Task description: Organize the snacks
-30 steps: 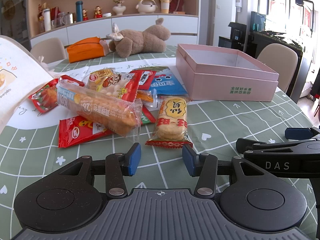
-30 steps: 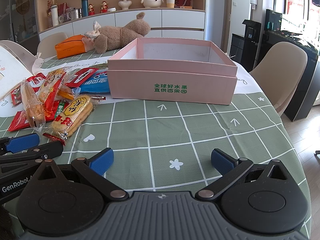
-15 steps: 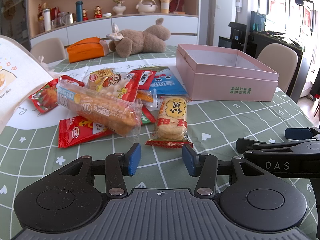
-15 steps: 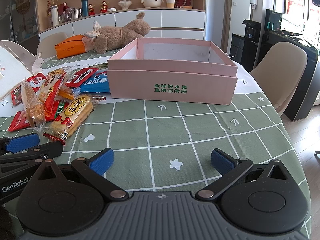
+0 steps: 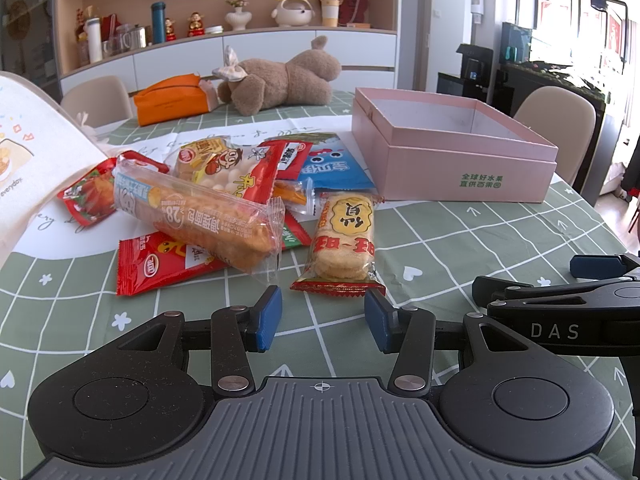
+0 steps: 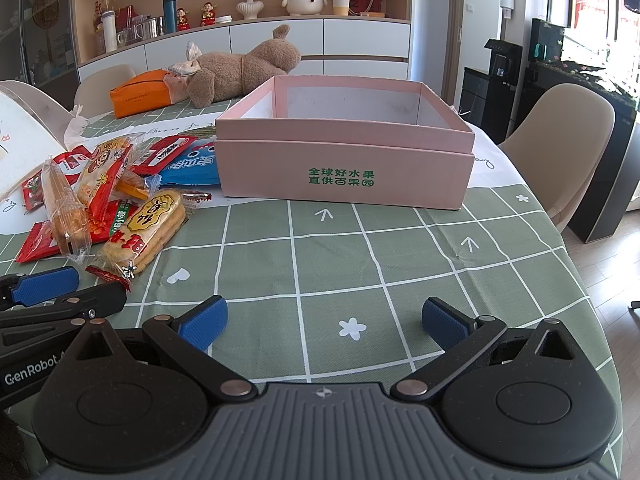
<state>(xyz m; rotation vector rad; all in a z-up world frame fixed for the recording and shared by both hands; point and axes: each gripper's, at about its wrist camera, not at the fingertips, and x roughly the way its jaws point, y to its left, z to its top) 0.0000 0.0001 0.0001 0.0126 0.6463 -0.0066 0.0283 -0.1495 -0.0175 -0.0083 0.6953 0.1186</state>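
On the green checked tablecloth (image 6: 360, 264), both your grippers hover low, nothing picked yet. Left gripper (image 5: 322, 318): jaws partly apart, empty, aimed at the rice cracker pack (image 5: 344, 240) lying just ahead of the tips. Right gripper (image 6: 324, 318): jaws spread wide, empty, over bare cloth, facing the pink box (image 6: 344, 160).

Snacks sit in one overlapping heap left of the box: long clear bread-stick pack (image 5: 196, 220) on top, red sachet (image 5: 160, 264) under it, cartoon peanut bag (image 5: 228, 168), blue pouch (image 5: 332, 168) near the box wall. Box is open and looks empty from here, so sorting hasn't started, by my read.

Risks:
- Left jaw gap looks barely wider than the cracker pack. Come in off-centre and you'll likely shove it instead of straddling it. Open wider first.
- Film wrappers are slick and crinkly; pinch a sealed end flap only and the pack may swing or slip out.
- Crackers are brittle. Hard squeeze across the middle could crack them.
- Pulling from the heap could drag neighbours, since packs overlap.
- The grippers sit close side by side; crossing paths toward the box could clash them.
- Box walls are tall; carry low and you could clip the rim.

Surface: cloth has slight wrinkles, could bunch under dragging tips. A white printed sheet (image 5: 36, 160) lies at left.

Room: plush toy (image 5: 280, 76) and orange tissue pouch (image 5: 172, 98) at the far table edge, beige chairs, cabinet shelf with ornaments, bright window at right.
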